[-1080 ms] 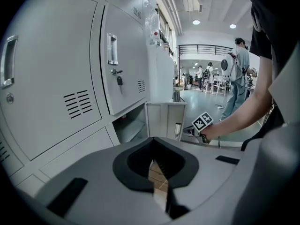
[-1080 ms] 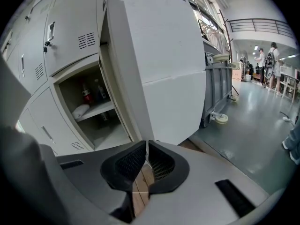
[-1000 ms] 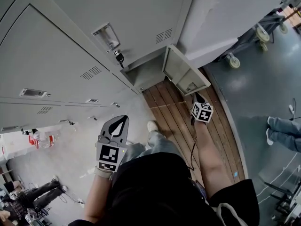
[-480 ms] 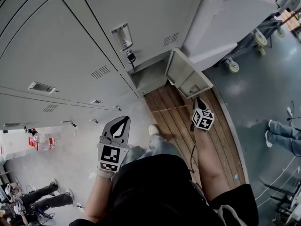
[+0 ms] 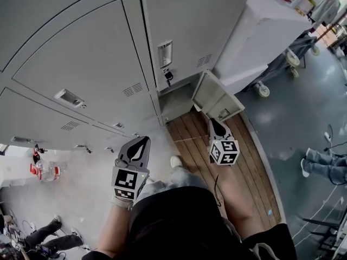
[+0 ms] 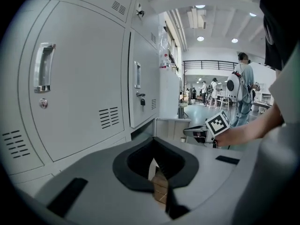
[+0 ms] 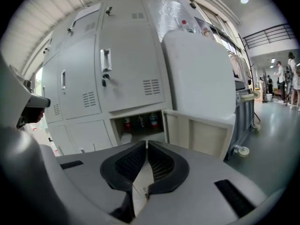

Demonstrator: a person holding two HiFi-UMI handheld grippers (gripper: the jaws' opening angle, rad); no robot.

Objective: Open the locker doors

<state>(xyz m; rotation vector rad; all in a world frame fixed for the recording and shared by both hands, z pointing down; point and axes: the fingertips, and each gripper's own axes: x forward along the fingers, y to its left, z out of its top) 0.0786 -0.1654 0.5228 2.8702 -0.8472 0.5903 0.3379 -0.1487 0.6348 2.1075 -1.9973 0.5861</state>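
Note:
The grey lockers (image 5: 97, 75) fill the upper left of the head view. The bottom right locker door (image 5: 217, 97) stands swung open, showing its compartment (image 5: 176, 99); in the right gripper view, bottles (image 7: 138, 121) stand inside. The tall door above it is closed, with a handle (image 5: 165, 53) and a small lock (image 5: 168, 76). My right gripper (image 5: 215, 126) is shut and empty, just short of the open door's lower edge. My left gripper (image 5: 138, 145) is also shut and empty, lower left, pointing at the closed lockers (image 6: 70, 78).
A white cabinet (image 5: 265, 26) stands right of the lockers, with a wheeled cart (image 5: 290, 61) beyond it. I stand on a wooden platform (image 5: 244, 161). A bottle (image 5: 42, 169) lies on the floor at left. A person's legs (image 5: 325, 164) show at right.
The head view has swung up the lockers, so the tall door's handle now shows near the top centre. Both grippers stay shut; the right one has drifted slightly left.

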